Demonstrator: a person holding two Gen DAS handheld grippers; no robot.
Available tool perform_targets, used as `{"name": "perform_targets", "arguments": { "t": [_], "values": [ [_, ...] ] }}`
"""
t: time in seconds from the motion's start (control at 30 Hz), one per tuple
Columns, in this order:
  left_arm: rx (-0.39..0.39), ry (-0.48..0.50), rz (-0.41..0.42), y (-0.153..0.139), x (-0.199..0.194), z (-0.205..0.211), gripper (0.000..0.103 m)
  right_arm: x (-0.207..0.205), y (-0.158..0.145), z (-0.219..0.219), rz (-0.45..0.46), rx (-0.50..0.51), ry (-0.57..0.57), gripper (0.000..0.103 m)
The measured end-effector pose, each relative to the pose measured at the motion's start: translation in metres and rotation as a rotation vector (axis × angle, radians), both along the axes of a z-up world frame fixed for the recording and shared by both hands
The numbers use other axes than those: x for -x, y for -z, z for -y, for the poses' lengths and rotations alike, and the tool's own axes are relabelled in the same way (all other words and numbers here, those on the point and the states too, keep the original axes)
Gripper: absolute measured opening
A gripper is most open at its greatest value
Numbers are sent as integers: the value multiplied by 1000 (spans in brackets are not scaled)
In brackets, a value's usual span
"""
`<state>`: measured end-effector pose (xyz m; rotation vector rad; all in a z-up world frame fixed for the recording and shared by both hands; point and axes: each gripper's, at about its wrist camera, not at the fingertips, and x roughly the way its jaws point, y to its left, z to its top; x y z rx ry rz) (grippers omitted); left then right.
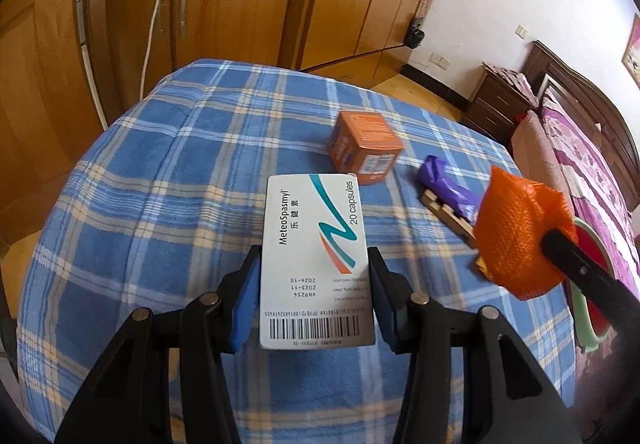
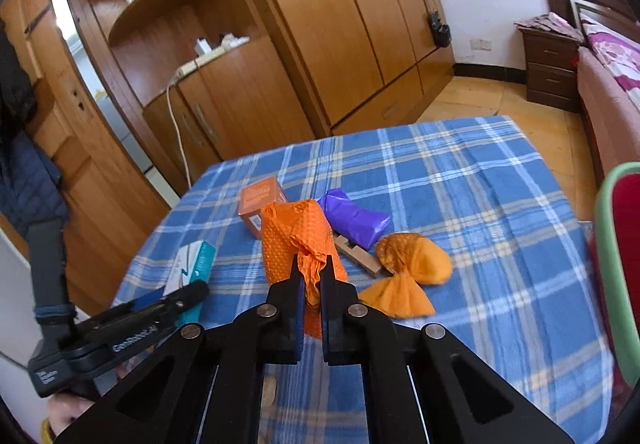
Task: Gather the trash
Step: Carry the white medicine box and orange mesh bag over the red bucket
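1. Plaid-covered table (image 2: 460, 180): the landmark; all items lie on or over it.
2. Left gripper (image 1: 314, 264): clamped on a white medicine box (image 1: 316, 256), at the table's near edge.
3. Right gripper (image 2: 311, 272): closed on an orange textured wrapper (image 2: 294, 240), held above the table's middle.
4. Orange carton (image 1: 362, 146), purple packet (image 2: 354, 220): resting at the table's centre.

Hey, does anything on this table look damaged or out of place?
Nothing damaged. It is just trash: an orange box, a purple wrapper lying across a wooden piece, and an orange wrapper on the cloth.
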<state>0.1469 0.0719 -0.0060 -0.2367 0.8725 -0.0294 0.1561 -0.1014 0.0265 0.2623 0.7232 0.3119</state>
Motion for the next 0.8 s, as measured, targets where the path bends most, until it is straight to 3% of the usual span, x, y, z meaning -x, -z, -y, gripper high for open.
{"name": "perform_targets", "arguments": {
  "t": [0.3, 0.8],
  "values": [
    [-4, 51, 30, -14, 14, 24, 51, 43, -18, 36, 72, -11, 104, 6],
    [-41, 157, 79, -36, 35, 75, 51, 92, -26, 91, 103, -48, 227, 6]
  ]
}}
